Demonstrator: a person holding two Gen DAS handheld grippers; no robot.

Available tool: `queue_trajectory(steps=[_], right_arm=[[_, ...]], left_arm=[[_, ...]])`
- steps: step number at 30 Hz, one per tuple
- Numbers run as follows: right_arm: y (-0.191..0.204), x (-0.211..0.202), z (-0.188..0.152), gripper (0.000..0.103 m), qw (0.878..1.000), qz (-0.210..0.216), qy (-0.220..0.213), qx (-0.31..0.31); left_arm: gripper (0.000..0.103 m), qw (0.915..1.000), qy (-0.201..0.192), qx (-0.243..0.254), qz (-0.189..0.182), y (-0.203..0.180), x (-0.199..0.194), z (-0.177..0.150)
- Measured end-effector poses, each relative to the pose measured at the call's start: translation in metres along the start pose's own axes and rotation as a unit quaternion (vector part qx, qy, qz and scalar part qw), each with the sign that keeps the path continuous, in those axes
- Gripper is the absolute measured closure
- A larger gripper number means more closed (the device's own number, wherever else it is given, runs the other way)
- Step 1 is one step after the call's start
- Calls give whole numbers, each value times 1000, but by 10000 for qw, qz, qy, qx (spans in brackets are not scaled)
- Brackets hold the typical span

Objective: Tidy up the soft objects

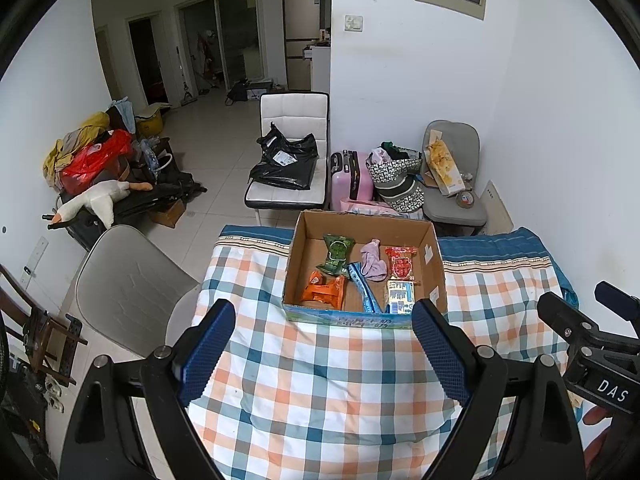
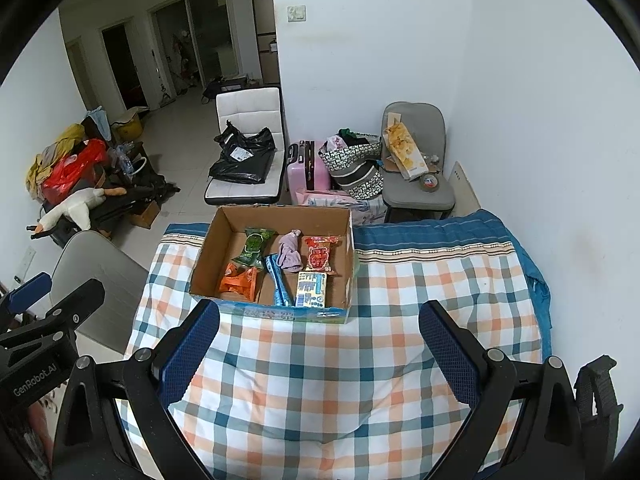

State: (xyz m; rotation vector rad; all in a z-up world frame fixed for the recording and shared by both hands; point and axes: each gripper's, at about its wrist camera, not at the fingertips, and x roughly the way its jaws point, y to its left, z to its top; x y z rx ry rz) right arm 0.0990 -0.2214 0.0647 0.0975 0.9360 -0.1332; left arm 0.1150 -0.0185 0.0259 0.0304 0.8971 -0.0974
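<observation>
An open cardboard box stands on the checked blanket. Inside lie a green packet, an orange packet, a blue packet, a mauve cloth, a red packet and a yellow-and-blue packet. My left gripper is open and empty, held back from the box's near side. My right gripper is open and empty beside it.
A grey chair stands left of the table. Beyond are a white chair with a black bag, a pink suitcase, patterned bags and another grey chair. A white wall is at right.
</observation>
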Motion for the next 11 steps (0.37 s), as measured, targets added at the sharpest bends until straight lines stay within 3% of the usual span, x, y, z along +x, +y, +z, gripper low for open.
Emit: queue_trajectory(steps=[11], right_arm=[[2,0,-3,1,10000,8,-11,-12]], left_arm=[[13,10000,-18,15,2,-1,-1,1]])
